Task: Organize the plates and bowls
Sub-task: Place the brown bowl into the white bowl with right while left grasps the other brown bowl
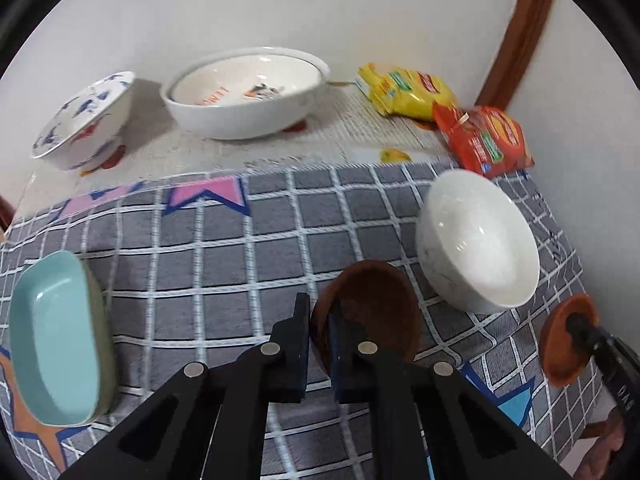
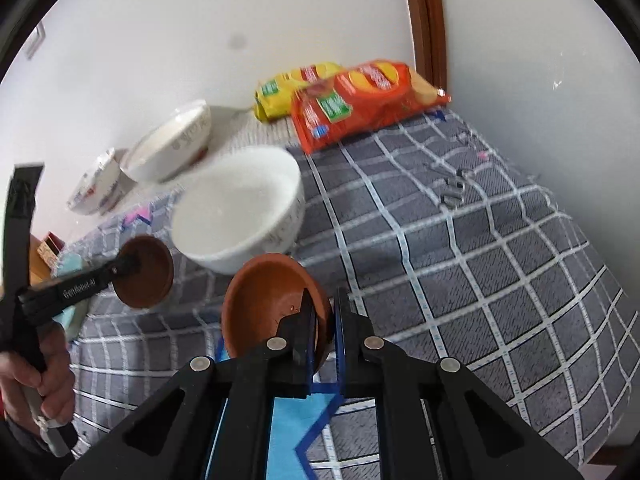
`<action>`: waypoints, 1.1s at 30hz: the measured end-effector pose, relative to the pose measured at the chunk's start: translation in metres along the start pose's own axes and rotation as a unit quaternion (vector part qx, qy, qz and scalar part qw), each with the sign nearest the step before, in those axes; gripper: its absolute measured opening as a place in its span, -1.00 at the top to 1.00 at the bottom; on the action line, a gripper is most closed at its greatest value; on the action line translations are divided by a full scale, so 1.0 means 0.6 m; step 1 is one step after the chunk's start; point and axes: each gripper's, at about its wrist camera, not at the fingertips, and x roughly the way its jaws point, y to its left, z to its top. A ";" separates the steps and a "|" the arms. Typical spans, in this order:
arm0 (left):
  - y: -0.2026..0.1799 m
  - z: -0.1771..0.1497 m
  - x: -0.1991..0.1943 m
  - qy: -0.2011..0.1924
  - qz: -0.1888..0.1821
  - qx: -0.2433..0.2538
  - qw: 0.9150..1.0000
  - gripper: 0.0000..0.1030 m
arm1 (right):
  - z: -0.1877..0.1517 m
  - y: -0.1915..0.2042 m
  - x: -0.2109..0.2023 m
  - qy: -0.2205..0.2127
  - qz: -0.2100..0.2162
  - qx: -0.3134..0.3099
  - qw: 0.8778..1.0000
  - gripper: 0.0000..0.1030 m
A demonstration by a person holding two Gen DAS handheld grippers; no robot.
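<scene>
My left gripper (image 1: 320,320) is shut on the rim of a small brown dish (image 1: 372,312), held over the grey checked cloth; the same dish shows in the right wrist view (image 2: 146,272). My right gripper (image 2: 325,312) is shut on the rim of a second brown dish (image 2: 268,304), which also shows in the left wrist view (image 1: 560,340). A plain white bowl (image 1: 480,240) (image 2: 240,208) stands between and just beyond the two dishes. A large white bowl (image 1: 248,92) and a blue-patterned bowl (image 1: 84,120) stand at the back by the wall. A light blue oval dish (image 1: 56,340) lies at the left.
A yellow snack bag (image 1: 404,88) and an orange snack bag (image 1: 484,140) lie in the back right corner by the wall. A brown door frame (image 2: 424,16) rises behind them. The grey checked cloth (image 2: 480,248) drops off at the right edge.
</scene>
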 end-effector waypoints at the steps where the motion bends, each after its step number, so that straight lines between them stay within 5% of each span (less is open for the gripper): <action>1: 0.010 0.002 -0.008 -0.003 0.001 -0.005 1.000 0.84 | 0.004 0.002 -0.003 -0.003 -0.001 -0.001 1.000 0.84; 14: 0.085 0.030 -0.038 -0.022 0.028 -0.018 0.999 0.84 | 0.081 0.096 0.054 -0.006 0.009 -0.032 0.999 0.84; 33: 0.093 0.043 -0.004 -0.012 0.014 -0.012 1.000 0.84 | 0.093 0.104 0.168 0.049 -0.024 -0.046 0.997 0.83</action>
